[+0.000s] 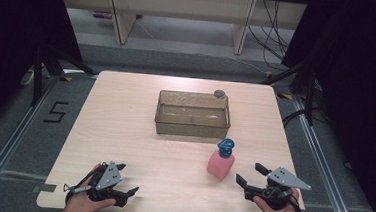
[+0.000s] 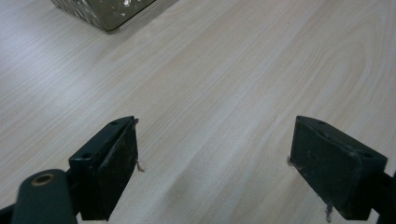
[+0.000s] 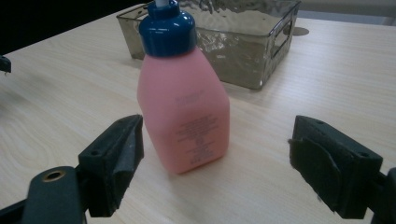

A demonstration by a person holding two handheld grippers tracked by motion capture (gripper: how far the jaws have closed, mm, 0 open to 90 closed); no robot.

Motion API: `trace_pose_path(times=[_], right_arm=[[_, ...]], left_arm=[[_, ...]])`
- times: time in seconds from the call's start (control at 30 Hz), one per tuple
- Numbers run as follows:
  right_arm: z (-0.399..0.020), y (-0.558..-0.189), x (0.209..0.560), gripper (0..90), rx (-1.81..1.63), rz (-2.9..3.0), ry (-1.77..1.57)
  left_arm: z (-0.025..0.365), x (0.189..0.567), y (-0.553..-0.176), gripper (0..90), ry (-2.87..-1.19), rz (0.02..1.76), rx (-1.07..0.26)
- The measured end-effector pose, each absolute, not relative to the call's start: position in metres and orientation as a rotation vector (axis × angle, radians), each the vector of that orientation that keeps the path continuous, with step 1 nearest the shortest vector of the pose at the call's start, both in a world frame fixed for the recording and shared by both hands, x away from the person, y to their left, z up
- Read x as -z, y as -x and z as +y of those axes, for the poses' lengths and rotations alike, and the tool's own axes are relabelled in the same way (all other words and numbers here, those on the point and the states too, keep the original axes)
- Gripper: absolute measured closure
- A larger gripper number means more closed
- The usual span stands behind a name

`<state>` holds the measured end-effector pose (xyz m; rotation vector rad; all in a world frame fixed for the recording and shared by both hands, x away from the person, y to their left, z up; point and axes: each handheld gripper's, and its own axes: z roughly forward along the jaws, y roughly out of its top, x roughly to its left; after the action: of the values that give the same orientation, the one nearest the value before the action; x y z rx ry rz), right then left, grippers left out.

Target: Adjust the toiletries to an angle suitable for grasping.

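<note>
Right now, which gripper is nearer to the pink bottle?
Right. The right gripper sits open just beside the pink bottle, facing it without touching. The left gripper is open far across the table's near edge, aimed at bare wood.

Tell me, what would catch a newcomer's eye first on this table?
The pink bottle with its blue cap stands upright at the right front of the wooden table, the one bright thing here. The right gripper points at it with its jaws wide open. Behind the bottle, mid-table, sits a clear brownish bin, while the left gripper waits open near the front edge.
</note>
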<state>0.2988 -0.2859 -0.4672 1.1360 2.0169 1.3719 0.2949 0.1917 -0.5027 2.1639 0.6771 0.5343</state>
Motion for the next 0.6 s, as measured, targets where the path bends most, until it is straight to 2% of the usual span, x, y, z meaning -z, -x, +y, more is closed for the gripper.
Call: trace_pose_path(times=[0.6], right_arm=[[-0.262, -0.311, 0.460, 21.2, -1.426, 2.033, -1.068]], left_arm=[[0.191, 0.503, -0.295, 14.8, -2.160, 0.682, -0.533]])
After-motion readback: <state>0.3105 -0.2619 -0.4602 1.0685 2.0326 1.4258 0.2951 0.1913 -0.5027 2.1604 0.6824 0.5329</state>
